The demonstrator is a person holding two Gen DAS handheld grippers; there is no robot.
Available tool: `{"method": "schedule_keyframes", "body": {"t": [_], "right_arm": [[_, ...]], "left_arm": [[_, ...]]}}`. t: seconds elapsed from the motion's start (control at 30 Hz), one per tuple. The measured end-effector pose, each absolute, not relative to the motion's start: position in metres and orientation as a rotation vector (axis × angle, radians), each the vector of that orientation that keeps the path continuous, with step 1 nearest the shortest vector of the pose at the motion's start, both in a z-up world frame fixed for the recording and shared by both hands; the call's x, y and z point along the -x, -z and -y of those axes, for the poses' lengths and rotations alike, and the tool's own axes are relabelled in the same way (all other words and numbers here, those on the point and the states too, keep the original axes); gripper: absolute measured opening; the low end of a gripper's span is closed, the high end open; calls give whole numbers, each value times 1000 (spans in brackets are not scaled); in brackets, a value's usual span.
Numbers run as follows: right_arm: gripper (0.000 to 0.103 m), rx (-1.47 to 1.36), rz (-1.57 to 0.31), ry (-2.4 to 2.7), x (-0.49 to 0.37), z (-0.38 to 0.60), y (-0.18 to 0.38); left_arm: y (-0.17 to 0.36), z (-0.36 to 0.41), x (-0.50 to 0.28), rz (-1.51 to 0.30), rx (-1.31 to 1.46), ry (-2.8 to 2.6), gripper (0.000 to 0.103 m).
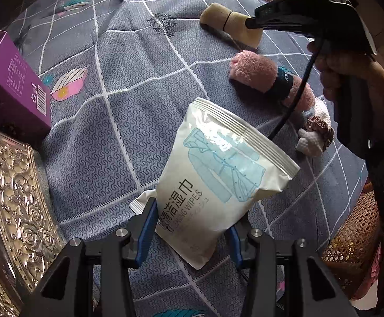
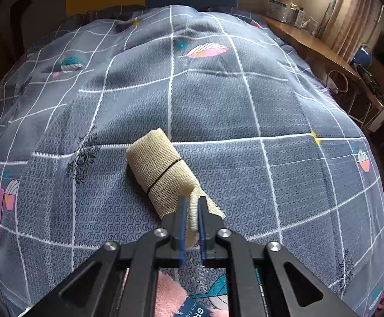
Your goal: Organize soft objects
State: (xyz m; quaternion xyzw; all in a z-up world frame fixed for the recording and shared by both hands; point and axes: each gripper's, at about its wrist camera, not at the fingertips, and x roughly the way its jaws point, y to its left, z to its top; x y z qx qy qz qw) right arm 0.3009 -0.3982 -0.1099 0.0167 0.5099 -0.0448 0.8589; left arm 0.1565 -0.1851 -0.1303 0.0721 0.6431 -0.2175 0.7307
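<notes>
Left gripper [image 1: 192, 227]: we are pinching the lower end of the white wipes pack [image 1: 218, 174] between our blue pads, the pack tilting up and away from us over the bed.
Right gripper [image 2: 192, 211]: we are clamping down on the near end of the beige rolled cloth [image 2: 162, 174], jaws nearly together with a fold of the weave squeezed between them.
Beige rolled cloth: it is lying on the grey checked bedspread [image 2: 218, 105], bound around its middle by a thin black band [image 2: 165, 173].
Pink fluffy roll [image 1: 257, 74]: it is resting on the bedspread just beyond the wipes pack, a dark label band around it.
Small knitted piece [image 1: 310, 142]: it is sitting beside the pink roll with a brownish scrunchie [image 1: 321, 126] touching it.
Purple box [image 1: 17, 79]: it is standing at the left edge, well apart from the soft things.
Embossed gold box [image 1: 15, 211]: it is sitting just below the purple one.
Our right hand [image 1: 350, 60]: it is gripping the handle above the soft things.
</notes>
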Motion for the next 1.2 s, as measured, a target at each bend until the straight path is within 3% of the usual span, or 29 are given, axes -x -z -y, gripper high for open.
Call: {"method": "schedule_keyframes", "body": {"t": [0.17, 0.4, 0.57, 0.7, 0.87, 1.2], "right_arm": [[4, -35, -999, 58, -287, 389, 75], [4, -132, -1044, -66, -235, 370, 66], [5, -269, -1126, -170, -190, 363, 84], [5, -221, -1211, -144, -180, 349, 121], [11, -204, -1232, -114, -184, 348, 137], [13, -104, -1202, -110, -187, 335, 137]], "left_arm": [[129, 176, -155, -1402, -140, 465, 47], [131, 173, -155, -1377, -100, 446, 47], [122, 165, -151, -1357, -68, 422, 47], [112, 159, -149, -1338, -64, 418, 47], [89, 155, -151, -1303, -36, 426, 47], [5, 132, -204, -1151, 70, 407, 47]]}}
